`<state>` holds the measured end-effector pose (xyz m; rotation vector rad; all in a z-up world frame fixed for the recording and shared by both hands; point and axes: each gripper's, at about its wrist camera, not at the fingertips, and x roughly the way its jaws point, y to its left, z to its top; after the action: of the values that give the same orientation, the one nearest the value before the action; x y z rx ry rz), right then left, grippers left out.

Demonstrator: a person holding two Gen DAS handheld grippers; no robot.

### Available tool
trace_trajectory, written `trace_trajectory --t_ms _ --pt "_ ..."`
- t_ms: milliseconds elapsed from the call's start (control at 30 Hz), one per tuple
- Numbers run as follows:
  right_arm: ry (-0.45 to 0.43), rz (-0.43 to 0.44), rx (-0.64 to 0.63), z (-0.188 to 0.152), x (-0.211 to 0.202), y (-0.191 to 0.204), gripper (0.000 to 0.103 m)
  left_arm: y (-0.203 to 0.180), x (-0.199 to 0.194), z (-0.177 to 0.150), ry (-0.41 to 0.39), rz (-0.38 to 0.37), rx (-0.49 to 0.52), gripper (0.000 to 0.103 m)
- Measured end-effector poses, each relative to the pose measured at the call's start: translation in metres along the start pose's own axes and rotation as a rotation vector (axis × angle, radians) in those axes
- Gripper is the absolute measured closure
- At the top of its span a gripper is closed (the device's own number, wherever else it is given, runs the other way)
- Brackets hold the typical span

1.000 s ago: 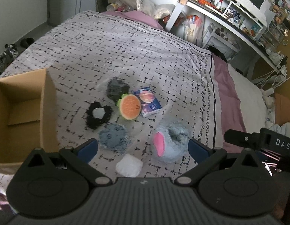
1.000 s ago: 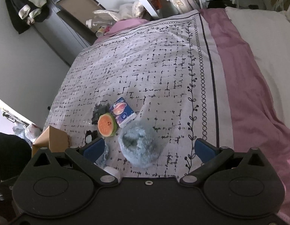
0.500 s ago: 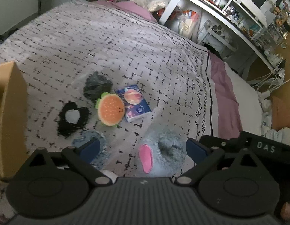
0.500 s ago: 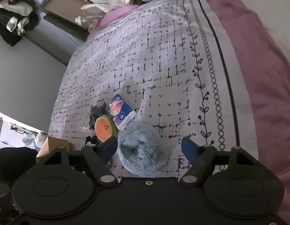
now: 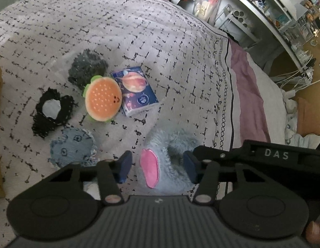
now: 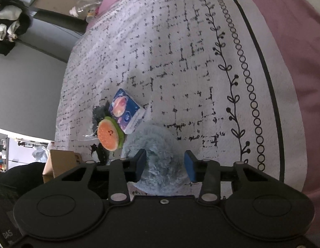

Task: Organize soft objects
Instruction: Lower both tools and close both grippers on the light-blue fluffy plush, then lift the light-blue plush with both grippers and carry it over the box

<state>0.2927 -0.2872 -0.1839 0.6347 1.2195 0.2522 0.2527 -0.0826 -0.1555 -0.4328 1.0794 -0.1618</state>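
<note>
- The fluffy blue plush [image 5: 170,155], pale grey-blue with a pink ear patch showing, is lying on the patterned bedspread [image 5: 139,31] at the near end of the scattered soft things, and both claws are now closing in on it.
- The right gripper [image 6: 165,166] has narrowed a good deal over the last second: its blue pads, spread wide before, are now sitting against either flank of the plush, seemingly pressing into the fur. I cannot tell whether the grip is firm yet, since the toy is still resting on the bed.
- The left gripper [image 5: 158,167] has also swung across and narrowed; it was framing the denim patch [image 5: 74,150] and a white puff before, and is now bracketing the same plush on the pink-ear side, part open, its pads near the fur but with nothing held.
- That shift is suggesting the plush is the first piece being picked up, probably by the right claw, with the left claw steadying it.
- Just beyond, the burger plush [image 5: 103,101] is leaning against the planet-printed tissue pack [image 5: 137,91], with a dark grey fuzzy piece [image 5: 86,70] behind it and a black crochet piece [image 5: 52,111] to its left.
- The cardboard box [image 6: 62,161], the likely destination, is standing well to the left, only partly showing.
</note>
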Motion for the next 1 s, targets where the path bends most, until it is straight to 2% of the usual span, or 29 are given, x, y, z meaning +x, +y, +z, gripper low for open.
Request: trace_trajectory --t_ms 67,133,167,400,667,1000 --pt "0.01 -0.003 0.008 0.001 0.005 -0.002 0.072 0.001 0.005 0.0 0.006 -0.002 -0.001 0.062" --pt "0.023 -0.009 0.006 0.001 0.01 -0.001 0.074 0.001 0.009 0.001 0.017 0.005 0.003 0.077" --pt "0.022 -0.016 -0.004 0.001 0.01 0.0 0.076 0.001 0.01 0.0 0.018 0.001 0.001 0.079" --pt "-0.021 0.029 -0.045 -0.002 -0.001 0.006 0.08 -0.001 -0.001 -0.001 -0.03 -0.002 0.018 0.08" --pt "-0.074 0.104 -0.13 -0.008 -0.022 0.022 0.082 -0.001 -0.03 0.001 -0.084 -0.011 0.039 0.08" --pt "-0.128 0.079 -0.199 -0.026 -0.042 0.056 0.083 0.002 -0.066 0.0 -0.128 -0.026 0.05 0.08"
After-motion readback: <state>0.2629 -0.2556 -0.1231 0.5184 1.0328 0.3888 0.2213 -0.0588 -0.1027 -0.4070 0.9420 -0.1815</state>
